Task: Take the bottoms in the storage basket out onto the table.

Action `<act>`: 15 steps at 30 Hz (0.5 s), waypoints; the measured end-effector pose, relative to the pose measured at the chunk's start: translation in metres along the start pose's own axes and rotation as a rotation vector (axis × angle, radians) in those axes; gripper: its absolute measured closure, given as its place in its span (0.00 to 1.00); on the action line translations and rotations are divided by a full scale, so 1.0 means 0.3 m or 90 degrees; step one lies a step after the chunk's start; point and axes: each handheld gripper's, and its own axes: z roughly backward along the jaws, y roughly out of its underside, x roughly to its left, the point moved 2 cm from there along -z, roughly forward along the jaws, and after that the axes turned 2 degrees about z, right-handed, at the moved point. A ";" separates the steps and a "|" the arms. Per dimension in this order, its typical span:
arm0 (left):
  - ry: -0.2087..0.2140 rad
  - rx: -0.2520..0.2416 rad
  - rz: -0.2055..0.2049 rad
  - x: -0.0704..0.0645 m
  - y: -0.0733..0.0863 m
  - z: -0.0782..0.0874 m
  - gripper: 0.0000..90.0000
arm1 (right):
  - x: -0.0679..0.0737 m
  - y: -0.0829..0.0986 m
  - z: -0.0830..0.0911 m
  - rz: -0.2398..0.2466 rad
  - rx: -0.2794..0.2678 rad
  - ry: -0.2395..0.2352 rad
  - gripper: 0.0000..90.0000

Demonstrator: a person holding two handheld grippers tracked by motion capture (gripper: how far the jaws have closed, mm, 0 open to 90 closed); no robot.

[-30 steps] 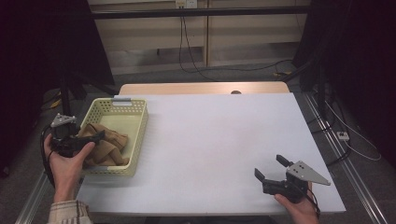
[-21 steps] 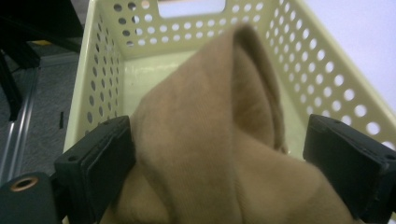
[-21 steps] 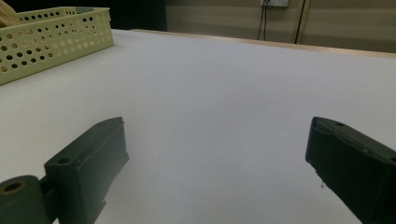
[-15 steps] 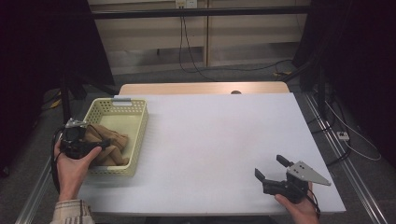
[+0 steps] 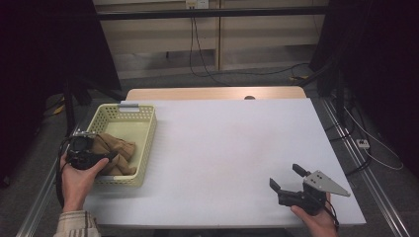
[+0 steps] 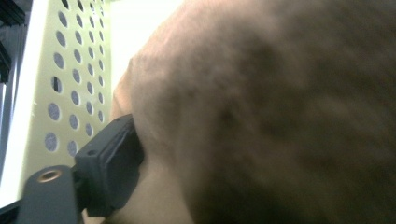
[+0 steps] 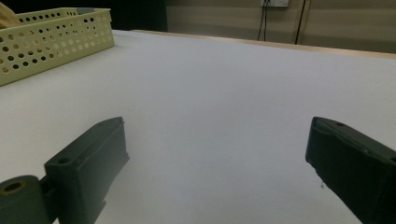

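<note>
A crumpled brown cloth point(image 5: 116, 148) lies in the near half of a pale yellow perforated basket point(image 5: 149, 138) at the table's left. My left gripper point(image 5: 109, 157) reaches over the basket's left rim and presses into the cloth. In the left gripper view the cloth point(image 6: 280, 102) bulges against one black finger point(image 6: 112, 163), which stands wide to the side, so the gripper looks open. The cloth hides the other finger. My right gripper point(image 5: 285, 177) rests open near the table's front right corner, with nothing between its jaws point(image 7: 217, 140).
The white table point(image 5: 237, 143) stretches between the basket and my right gripper. From the right gripper view the basket point(image 7: 56, 42) stands far off at the upper left. Dark floor, cables and metal rails surround the table.
My left hand and gripper have shifted slightly right, into the basket against the cloth, and the cloth has bunched a little. The right gripper has stayed put.
</note>
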 end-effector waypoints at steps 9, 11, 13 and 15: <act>-0.023 0.025 -0.023 -0.009 0.011 -0.012 0.55 | 0.000 0.000 0.002 -0.002 0.001 -0.001 0.06; -0.027 0.023 -0.021 -0.008 0.013 -0.009 0.70 | 0.000 -0.001 0.002 -0.002 0.001 -0.001 0.06; -0.032 0.013 -0.019 -0.003 0.015 -0.005 0.76 | 0.000 0.000 0.002 -0.002 0.001 -0.001 0.06; -0.028 -0.003 -0.004 -0.002 0.016 -0.001 0.82 | 0.000 -0.001 0.002 -0.002 0.001 -0.001 0.06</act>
